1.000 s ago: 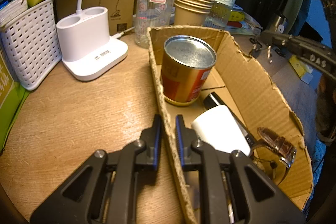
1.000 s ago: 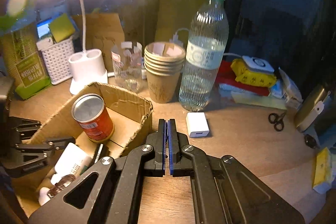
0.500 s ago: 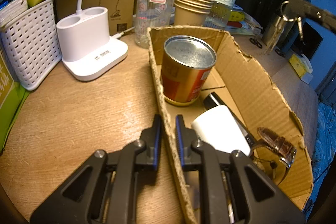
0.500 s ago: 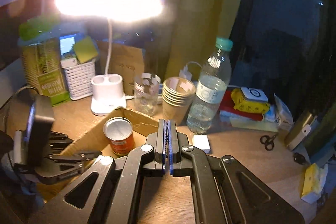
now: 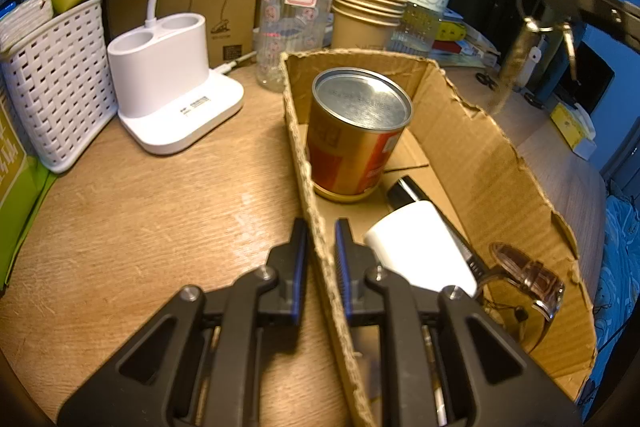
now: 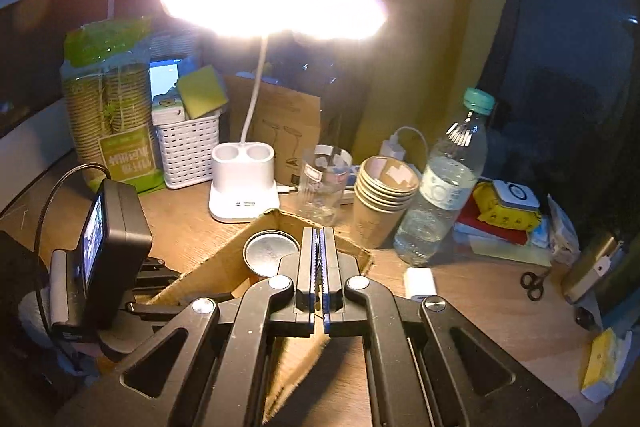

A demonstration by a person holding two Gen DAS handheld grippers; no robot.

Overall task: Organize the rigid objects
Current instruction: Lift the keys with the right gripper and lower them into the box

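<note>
— What is held nearest, and how?

— The near wall of the cardboard box [image 5: 500,163] is pinched between the narrowly set fingers of the left gripper [image 5: 320,247], so the box is steadied. Inside, a white bottle [image 5: 420,251] and a wristwatch [image 5: 528,275] are seen lying, and a tin can [image 5: 360,131] is stood upright behind them.

— And the thing being moved?

— A bunch of keys [image 5: 532,27] is gripped by its ring in the almost closed right gripper [image 6: 319,239] (only a thin sliver shows between the pads in its own view). The keys are hung below the fingers, long axis roughly vertical, high at the box's far right wall. Whether they are over the opening or just outside it cannot be told. The free floor of the box lies below and towards the left gripper, so a short carry inward and a lowering are judged to be needed. The right hand is clearly the nearer one.

— What is changed from a second ago?

— The right gripper is raised well above the desk, where it was low beside the box. The left clamp is unchanged.
</note>
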